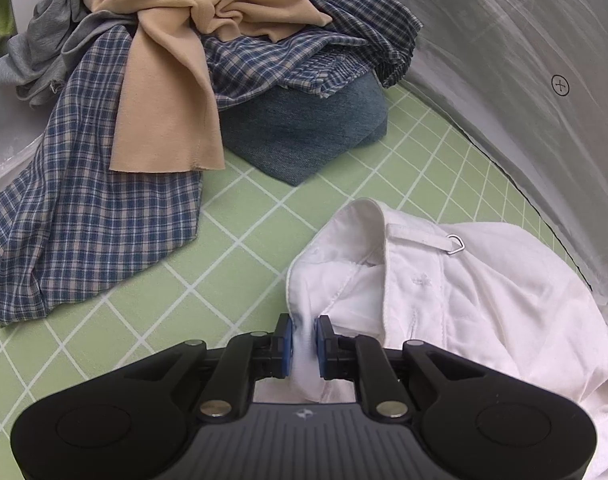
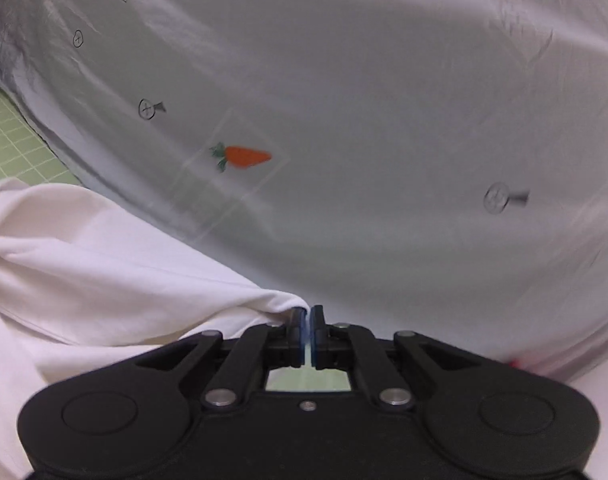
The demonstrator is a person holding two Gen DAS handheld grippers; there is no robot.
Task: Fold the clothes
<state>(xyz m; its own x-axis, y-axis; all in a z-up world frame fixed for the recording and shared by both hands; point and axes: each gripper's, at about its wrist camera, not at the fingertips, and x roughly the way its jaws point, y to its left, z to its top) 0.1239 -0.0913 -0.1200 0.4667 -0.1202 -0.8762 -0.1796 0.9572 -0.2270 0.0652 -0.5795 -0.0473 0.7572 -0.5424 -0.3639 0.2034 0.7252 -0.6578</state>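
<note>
A white garment [image 1: 476, 296] with a strap and a metal ring lies crumpled on the green grid mat [image 1: 232, 248]. My left gripper [image 1: 303, 336] is shut on a bunched edge of it, white cloth squeezed between the blue pads. In the right wrist view the same white garment [image 2: 104, 256] stretches in from the left, and its corner runs into my right gripper [image 2: 307, 322], whose blue pads are pressed together on the cloth tip. The garment hangs taut toward that gripper.
A heap of clothes stands at the back left: a blue plaid shirt [image 1: 84, 216], a beige cloth [image 1: 172, 100], grey cloth [image 1: 52, 44] and folded denim [image 1: 308, 128]. A pale sheet with a carrot print [image 2: 242, 157] rises behind the mat as a wall.
</note>
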